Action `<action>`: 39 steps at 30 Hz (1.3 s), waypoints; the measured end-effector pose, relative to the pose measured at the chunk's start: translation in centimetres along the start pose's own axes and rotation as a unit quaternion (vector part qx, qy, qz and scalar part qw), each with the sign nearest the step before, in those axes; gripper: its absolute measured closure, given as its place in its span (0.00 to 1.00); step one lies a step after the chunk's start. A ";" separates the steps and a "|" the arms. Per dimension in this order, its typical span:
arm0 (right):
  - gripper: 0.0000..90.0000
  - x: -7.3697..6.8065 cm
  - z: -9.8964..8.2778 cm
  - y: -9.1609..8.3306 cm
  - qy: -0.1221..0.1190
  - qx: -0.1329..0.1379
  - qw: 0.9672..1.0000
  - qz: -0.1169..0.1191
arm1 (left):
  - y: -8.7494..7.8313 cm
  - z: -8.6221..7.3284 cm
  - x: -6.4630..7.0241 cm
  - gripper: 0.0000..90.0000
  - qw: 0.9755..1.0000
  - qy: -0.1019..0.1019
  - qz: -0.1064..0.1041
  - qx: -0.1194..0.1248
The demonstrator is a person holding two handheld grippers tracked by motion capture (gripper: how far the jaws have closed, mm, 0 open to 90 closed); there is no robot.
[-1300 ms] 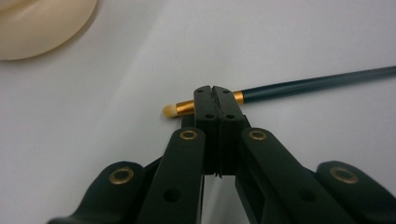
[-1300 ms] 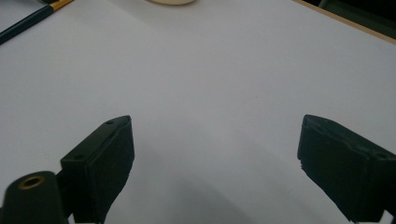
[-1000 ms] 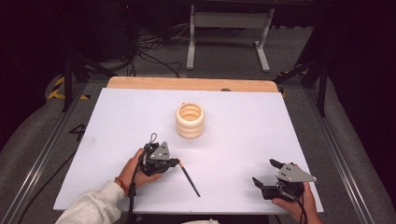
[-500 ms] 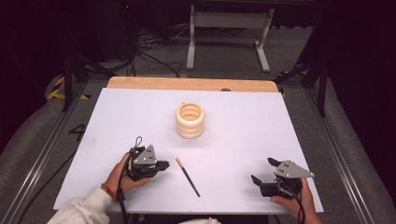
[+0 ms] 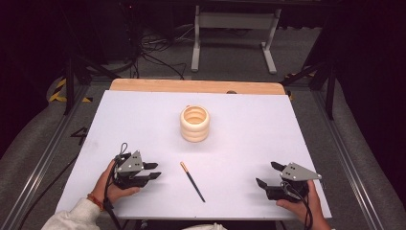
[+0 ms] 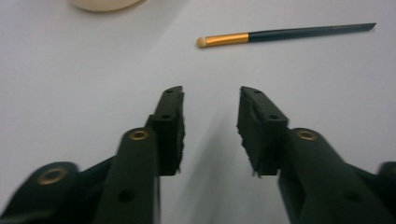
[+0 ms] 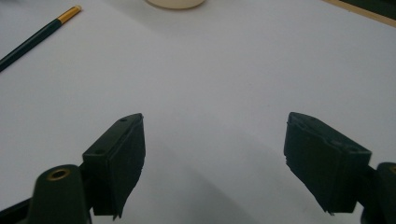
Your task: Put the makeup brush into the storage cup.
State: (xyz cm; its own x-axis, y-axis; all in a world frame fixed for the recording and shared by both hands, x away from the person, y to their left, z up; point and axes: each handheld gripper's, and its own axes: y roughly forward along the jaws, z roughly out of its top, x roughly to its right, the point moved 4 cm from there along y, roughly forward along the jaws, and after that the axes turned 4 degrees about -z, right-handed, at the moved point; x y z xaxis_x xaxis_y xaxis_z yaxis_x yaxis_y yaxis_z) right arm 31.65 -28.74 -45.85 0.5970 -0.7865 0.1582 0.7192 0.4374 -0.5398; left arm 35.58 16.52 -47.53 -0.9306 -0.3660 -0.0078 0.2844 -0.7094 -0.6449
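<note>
Brush left lying on the counter
The left claw had just been spread, nothing between its jaws (brush at three o'clock); the right claw was spread.

Table top is lit bright and even from above, room behind is basically black. Soft shadows only, no glare. Both gripper views go soft and blurry up close, and the brush stays fairly sharp.

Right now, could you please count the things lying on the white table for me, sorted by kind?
Makeup brush, dark handle with gold ferrule: 1
Cream ribbed cup: 1
Handheld grippers, left gripper and right gripper, both with jaws open and empty: 2
Total: 4
</note>
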 end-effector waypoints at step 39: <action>0.28 -4.1 5.8 4.6 -0.010 -0.045 0.997 0.065 | -3.6 -3.8 -1.4 0.09 0.994 -0.062 0.092 0.026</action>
State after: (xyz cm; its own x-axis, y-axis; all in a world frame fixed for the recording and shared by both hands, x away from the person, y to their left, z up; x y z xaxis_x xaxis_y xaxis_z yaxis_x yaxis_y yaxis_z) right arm 34.55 -20.95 -44.23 0.6910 -0.7163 0.0978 0.6011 0.4941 -0.6281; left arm 34.93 21.87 -48.15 -0.8272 -0.5614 -0.0257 0.4614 -0.6523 -0.6014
